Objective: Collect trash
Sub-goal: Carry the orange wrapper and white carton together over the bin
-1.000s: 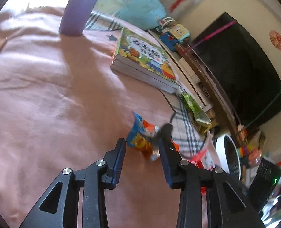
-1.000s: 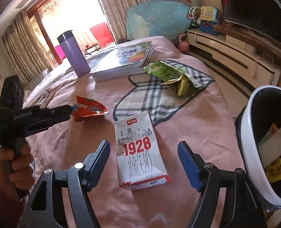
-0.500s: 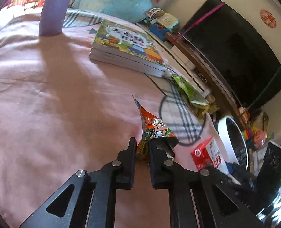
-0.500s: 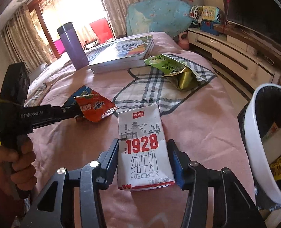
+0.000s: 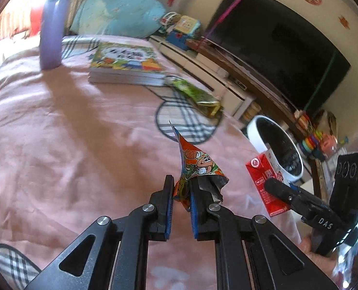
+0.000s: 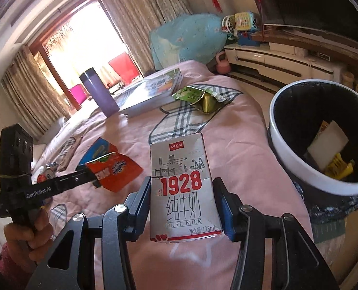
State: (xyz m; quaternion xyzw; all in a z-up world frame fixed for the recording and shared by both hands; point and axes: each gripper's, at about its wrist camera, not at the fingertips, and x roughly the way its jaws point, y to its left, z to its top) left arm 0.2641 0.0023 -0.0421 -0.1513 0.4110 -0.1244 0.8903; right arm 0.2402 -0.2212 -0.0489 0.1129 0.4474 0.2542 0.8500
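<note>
- Now the left tool (image 5: 180,199) is clamped on an orange snack wrapper (image 5: 198,166), its blue pads pressed against the crumpled lower end while the printed point stands up above the jaws, clear of the bed.
- From the right wrist view the same left tool (image 6: 94,181) shows from the side, pinching the wrapper (image 6: 116,171) above the pink bedspread (image 6: 239,145), with a hand (image 6: 29,236) around its black handle.
- Meanwhile the right tool (image 6: 182,205) grips a small milk carton (image 6: 182,193) marked 1928 by its two side faces; the carton stands roughly upright between the jaws, its printed front facing the camera.
- In the left wrist view that carton (image 5: 263,178) shows its red side, held just in front of the bin.
- Beside the bed stands a white-rimmed bin (image 6: 299,166) lined with a black bag; some yellow and white scraps lie inside it.
- Further up the bed, a green and gold wrapper (image 6: 198,96) lies on a plaid patch of the bedspread, just beside a stack of books (image 6: 152,89).
- A purple flask (image 6: 99,94) stands upright near the books, on the window side.
- A dark television (image 5: 275,46) sits on a low cabinet along the wall.
</note>
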